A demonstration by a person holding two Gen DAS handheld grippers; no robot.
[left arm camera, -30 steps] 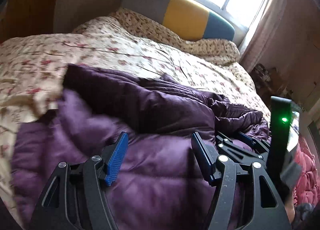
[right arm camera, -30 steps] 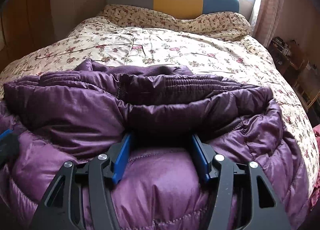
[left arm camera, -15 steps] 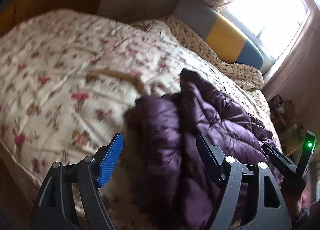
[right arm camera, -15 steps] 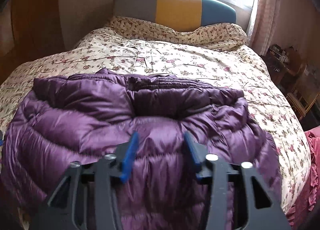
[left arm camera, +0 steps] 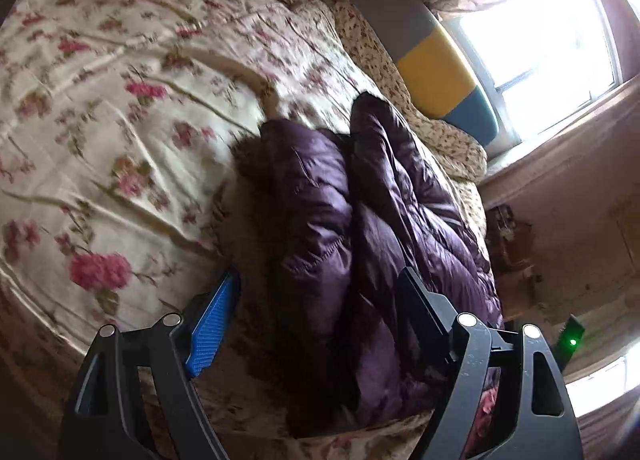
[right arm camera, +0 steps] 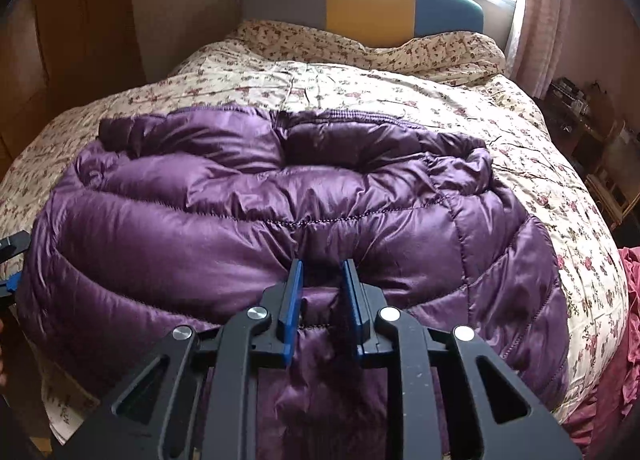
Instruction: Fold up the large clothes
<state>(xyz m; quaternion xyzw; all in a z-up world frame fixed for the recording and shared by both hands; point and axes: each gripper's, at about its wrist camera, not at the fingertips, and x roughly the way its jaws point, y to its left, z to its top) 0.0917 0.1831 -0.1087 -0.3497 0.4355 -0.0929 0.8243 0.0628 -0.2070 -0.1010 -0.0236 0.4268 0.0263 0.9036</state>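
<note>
A large purple quilted down jacket [right arm camera: 304,196] lies folded across the flowered bed; in the left wrist view it [left arm camera: 360,220] shows end-on as a thick dark bundle. My right gripper [right arm camera: 322,268] is shut on the jacket's near edge, with a fold of purple fabric pinched between the blue pads. My left gripper [left arm camera: 320,284] is open and empty at the jacket's left end, its fingers either side of the bundle's end; a small part of it shows at the right wrist view's left edge [right arm camera: 12,260].
The bed has a cream flowered quilt [left arm camera: 120,120] and a grey, yellow and blue headboard [right arm camera: 360,0] under a bright window. A cluttered low stand [right arm camera: 588,120] is right of the bed. Red cloth [right arm camera: 624,340] hangs at the bed's right corner.
My right gripper has closed from open onto the jacket's near edge and drawn back. My left gripper has swung out left, from over the jacket to its left end, staying open.
</note>
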